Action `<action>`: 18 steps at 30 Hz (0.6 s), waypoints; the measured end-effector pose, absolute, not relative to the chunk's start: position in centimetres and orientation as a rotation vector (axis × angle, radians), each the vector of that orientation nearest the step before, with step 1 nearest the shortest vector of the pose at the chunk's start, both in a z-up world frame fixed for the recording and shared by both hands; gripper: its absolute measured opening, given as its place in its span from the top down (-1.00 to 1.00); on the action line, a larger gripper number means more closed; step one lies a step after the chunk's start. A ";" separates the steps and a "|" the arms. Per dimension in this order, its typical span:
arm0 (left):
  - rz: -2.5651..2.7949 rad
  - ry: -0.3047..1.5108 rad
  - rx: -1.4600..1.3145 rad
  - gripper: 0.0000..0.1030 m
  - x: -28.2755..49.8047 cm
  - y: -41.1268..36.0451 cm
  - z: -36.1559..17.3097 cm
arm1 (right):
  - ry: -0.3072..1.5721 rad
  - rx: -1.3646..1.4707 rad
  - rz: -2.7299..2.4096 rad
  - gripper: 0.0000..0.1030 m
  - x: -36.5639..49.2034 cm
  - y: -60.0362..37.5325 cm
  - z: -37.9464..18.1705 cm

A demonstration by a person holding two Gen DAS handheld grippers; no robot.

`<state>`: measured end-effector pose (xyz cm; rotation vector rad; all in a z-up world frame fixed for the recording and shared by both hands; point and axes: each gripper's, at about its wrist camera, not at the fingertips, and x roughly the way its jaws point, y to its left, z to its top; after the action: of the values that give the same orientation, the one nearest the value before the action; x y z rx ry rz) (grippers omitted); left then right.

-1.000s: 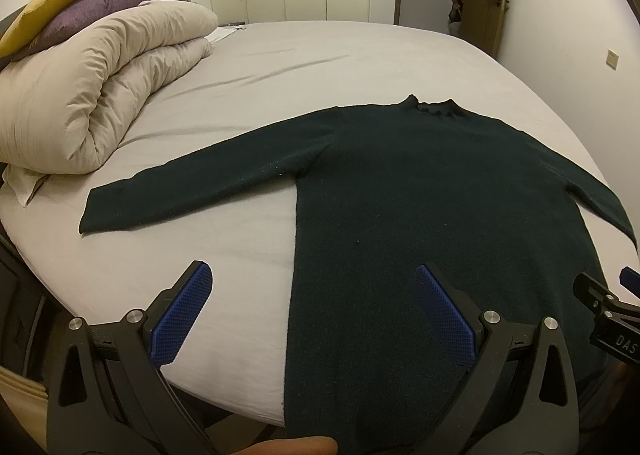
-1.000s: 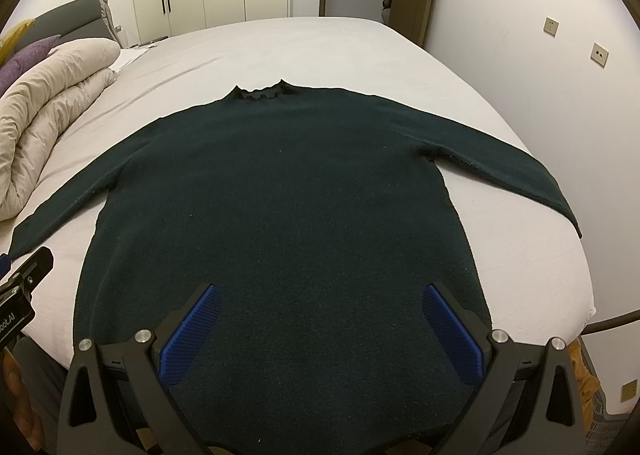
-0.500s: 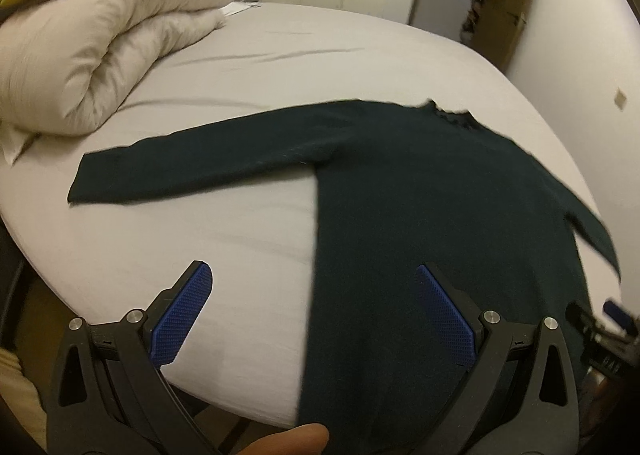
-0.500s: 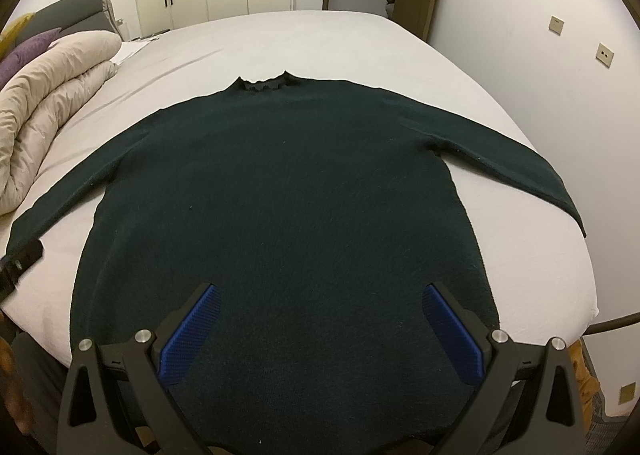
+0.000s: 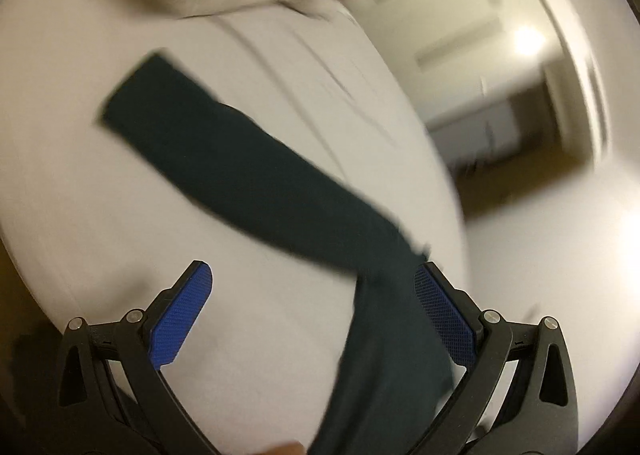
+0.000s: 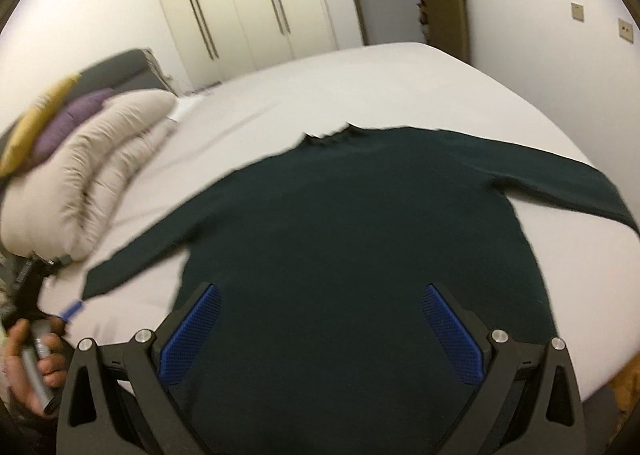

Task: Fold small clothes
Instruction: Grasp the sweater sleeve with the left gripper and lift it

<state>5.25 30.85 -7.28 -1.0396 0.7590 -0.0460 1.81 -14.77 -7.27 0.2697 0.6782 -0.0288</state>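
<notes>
Both your grippers have their jaws wide apart and nothing between the pads. The left gripper [image 5: 312, 311] has swung hard over in the last half second: it was looking across the body of the sweater [image 6: 360, 239], and now it's aimed down the left sleeve [image 5: 240, 175], with the whole left view smeared from the motion. The right gripper [image 6: 320, 329] has barely shifted, hovering over the hem end of the body, just tipped up a bit so more wardrobe [image 6: 240, 11] shows.

The sweater lies flat, both sleeves spread out, on the white bed [image 6: 400, 79], with the rolled duvet [image 6: 92, 171] off past the left cuff. In the right view your left hand [image 6: 32, 367] sits close to that cuff.

So nothing's folded yet. My guess is you're lining up to grab the left sleeve and bring it across the body first. Slow down before closing, because that blur says you're still moving fast.
</notes>
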 end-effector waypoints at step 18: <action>0.032 0.560 -1.556 -0.91 10.6 39.2 -16.2 | 0.734 0.371 0.087 -0.73 4.1 -12.7 -8.1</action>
<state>10.56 39.16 -16.18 -1.5559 0.5605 0.0320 4.14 -12.72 -8.08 0.3705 0.7338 0.0868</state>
